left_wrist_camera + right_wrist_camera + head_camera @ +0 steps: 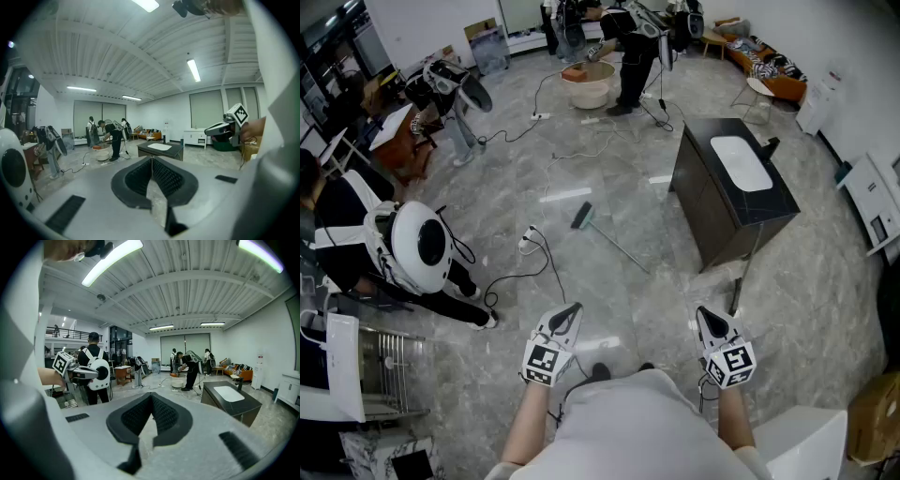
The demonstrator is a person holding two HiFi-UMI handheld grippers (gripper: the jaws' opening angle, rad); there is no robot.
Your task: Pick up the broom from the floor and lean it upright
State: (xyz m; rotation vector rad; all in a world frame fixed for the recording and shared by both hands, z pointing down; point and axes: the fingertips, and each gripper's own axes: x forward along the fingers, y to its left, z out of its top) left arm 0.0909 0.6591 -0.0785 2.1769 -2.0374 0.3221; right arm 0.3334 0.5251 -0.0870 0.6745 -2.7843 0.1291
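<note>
Broom point(609, 236): seen in the head view lying flat on the grey floor point(581, 169), ahead of both grippers and well apart from them; the dark head is turned to the far side and the thin handle runs back toward the near corner of the cabinet.
Broom in the gripper views: not made out; the floor ahead is covered by each gripper's own body.
Left gripper point(572, 309) point(152, 159): jaws are brought together at the tips, with nothing clamped between them.
Right gripper point(703, 314) point(151, 395): jaws are likewise closed tip to tip on nothing.
Cabinet point(717, 211): dark, topped by a white basin, set near the broom's handle end.
Cable point(546, 258): trailed over the floor left of the broom.
Person with a white round pack point(422, 246): partly cut off by the left edge.
Pale tub point(589, 86): far off; the people beside it are too small to be read.
</note>
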